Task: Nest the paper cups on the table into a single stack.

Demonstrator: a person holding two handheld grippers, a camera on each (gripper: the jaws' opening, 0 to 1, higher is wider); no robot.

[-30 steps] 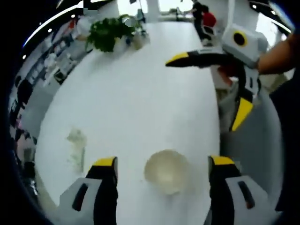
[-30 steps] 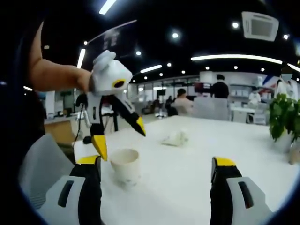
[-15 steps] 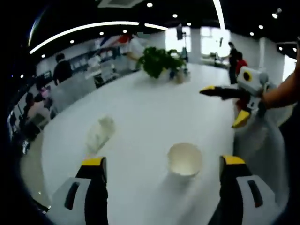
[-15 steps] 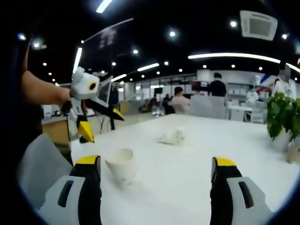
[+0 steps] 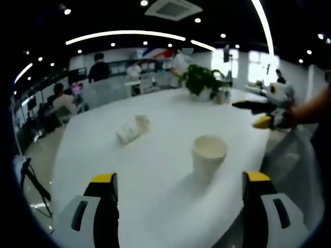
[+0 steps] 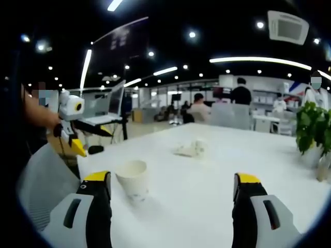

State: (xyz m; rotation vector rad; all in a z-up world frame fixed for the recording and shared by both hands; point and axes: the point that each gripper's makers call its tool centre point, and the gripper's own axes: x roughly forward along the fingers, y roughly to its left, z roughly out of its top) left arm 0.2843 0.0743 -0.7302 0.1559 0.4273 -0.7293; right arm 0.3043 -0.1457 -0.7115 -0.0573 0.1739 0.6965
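left tongs (image 5: 178, 181) drew back | paper cup (image 5: 209, 156) upright | both tongs gaping

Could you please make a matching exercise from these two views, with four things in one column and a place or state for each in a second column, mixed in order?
Things:
1. paper cup
2. lying cups
3. potted plant
4. left gripper

Places or states:
A. at the far end of the white table
B. open, holding nothing
C. upright, mouth up, near the table's close edge
D. on their side, farther along the table

Pairs: 1-C, 2-D, 3-A, 4-B
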